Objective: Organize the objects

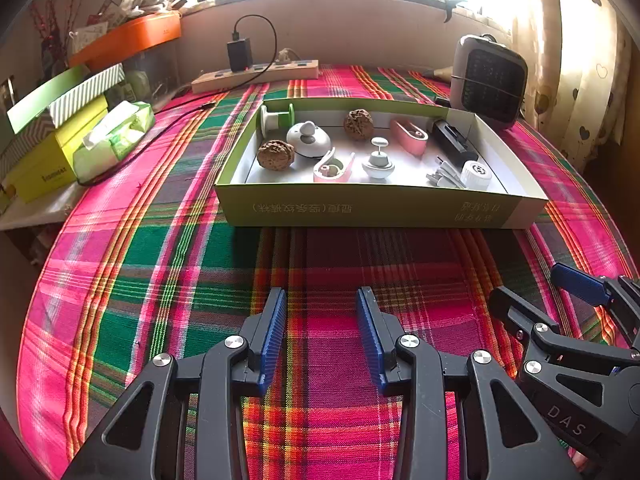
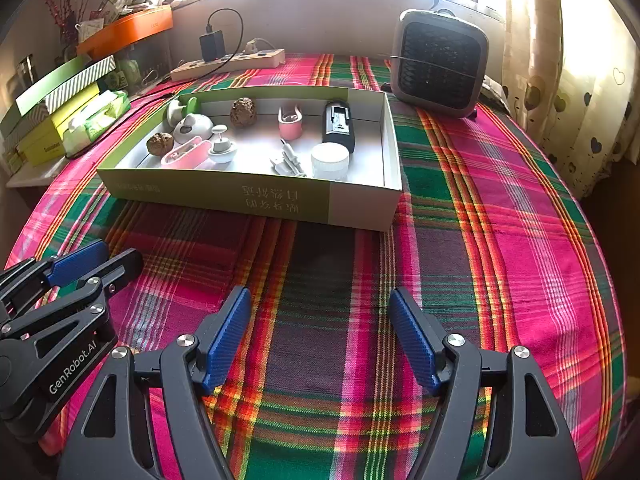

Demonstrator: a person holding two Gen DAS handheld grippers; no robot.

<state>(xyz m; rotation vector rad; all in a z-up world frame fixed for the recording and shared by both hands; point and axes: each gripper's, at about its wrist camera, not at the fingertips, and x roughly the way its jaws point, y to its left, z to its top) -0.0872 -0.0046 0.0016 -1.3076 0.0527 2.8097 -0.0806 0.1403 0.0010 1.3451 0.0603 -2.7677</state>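
Box (image 2: 256, 196) ahead of right gripper (image 2: 320, 340).

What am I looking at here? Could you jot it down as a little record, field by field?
Surface: plaid tablecloth
Container: shallow green box, open on top
In the box: two walnuts, two pink holders, black device, white jar, other small white items
Behind the box: small heater, power strip
Left gripper: open, empty
Right gripper: open wider, empty
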